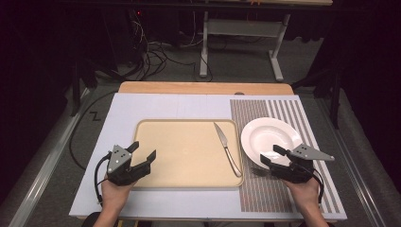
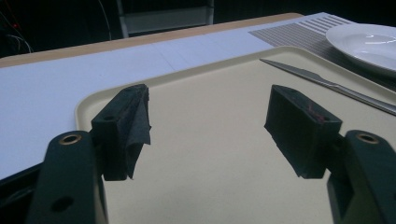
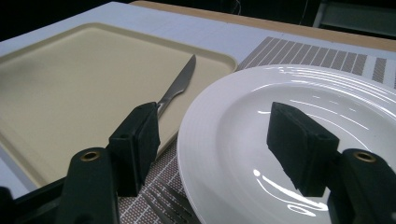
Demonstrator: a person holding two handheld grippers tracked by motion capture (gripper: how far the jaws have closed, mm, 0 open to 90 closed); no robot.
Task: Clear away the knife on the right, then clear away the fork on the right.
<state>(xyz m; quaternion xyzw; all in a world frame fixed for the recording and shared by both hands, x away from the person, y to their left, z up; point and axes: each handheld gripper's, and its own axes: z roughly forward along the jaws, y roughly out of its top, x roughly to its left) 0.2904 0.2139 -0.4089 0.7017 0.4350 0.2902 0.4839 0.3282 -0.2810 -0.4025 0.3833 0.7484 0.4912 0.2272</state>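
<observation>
A beige tray (image 1: 184, 151) lies in the middle of the white board. A table knife (image 1: 227, 147) rests along the tray's right side, blade pointing away. To its right a white plate (image 1: 265, 135) sits on a striped placemat (image 1: 283, 109). A fork (image 1: 255, 170) lies on the mat by the plate's near-left rim. My right gripper (image 1: 270, 155) stands open over that rim; in the right gripper view (image 3: 215, 135) one jaw hangs over the plate (image 3: 327, 88), the other beside the knife (image 3: 180, 86), with the fork (image 3: 163, 198) below. My left gripper (image 1: 143, 150) is open over the tray's near-left corner (image 2: 208, 121), holding nothing.
The wooden table edge (image 1: 203, 88) runs along the far side of the board. Beyond it are a frame's legs and cables on the floor. The tray's centre (image 2: 210, 182) is bare, as is the white board (image 1: 142, 106) behind it.
</observation>
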